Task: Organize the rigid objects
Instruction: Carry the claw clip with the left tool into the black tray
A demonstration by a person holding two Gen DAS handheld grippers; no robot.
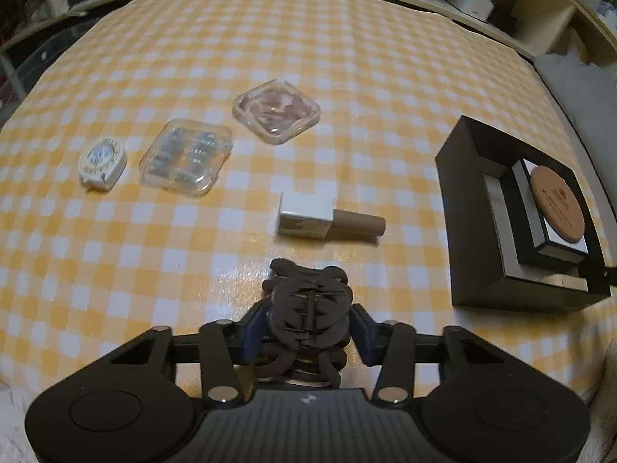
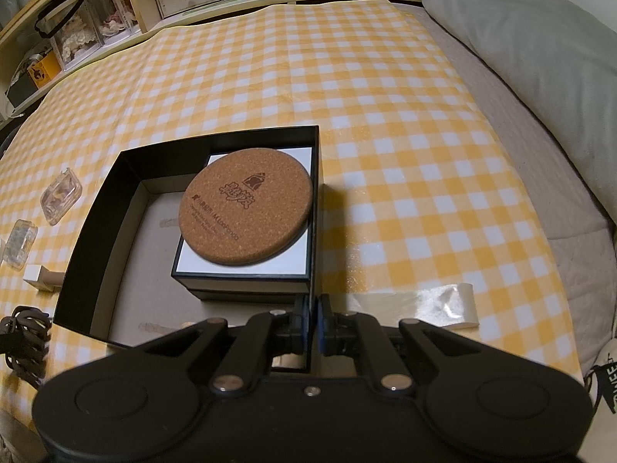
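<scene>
My left gripper (image 1: 308, 328) is shut on a dark brown hair claw clip (image 1: 308, 308), held just above the checked cloth; the clip also shows in the right wrist view (image 2: 25, 341). My right gripper (image 2: 313, 316) is shut on the right wall of an open black box (image 2: 314, 208). Inside the box a round cork coaster (image 2: 246, 206) lies on a smaller black-and-white box (image 2: 270, 266). The black box stands at the right in the left wrist view (image 1: 462, 208). A nail polish bottle (image 1: 327, 218) lies on its side ahead of the clip.
On the yellow checked cloth (image 1: 347, 58) lie a clear rectangular case (image 1: 187, 156), a clear square case (image 1: 277, 111) and a small white round case (image 1: 102, 160). A strip of clear tape (image 2: 435, 301) sits right of the box. A grey pillow (image 2: 540, 61) is at far right; shelves line the back.
</scene>
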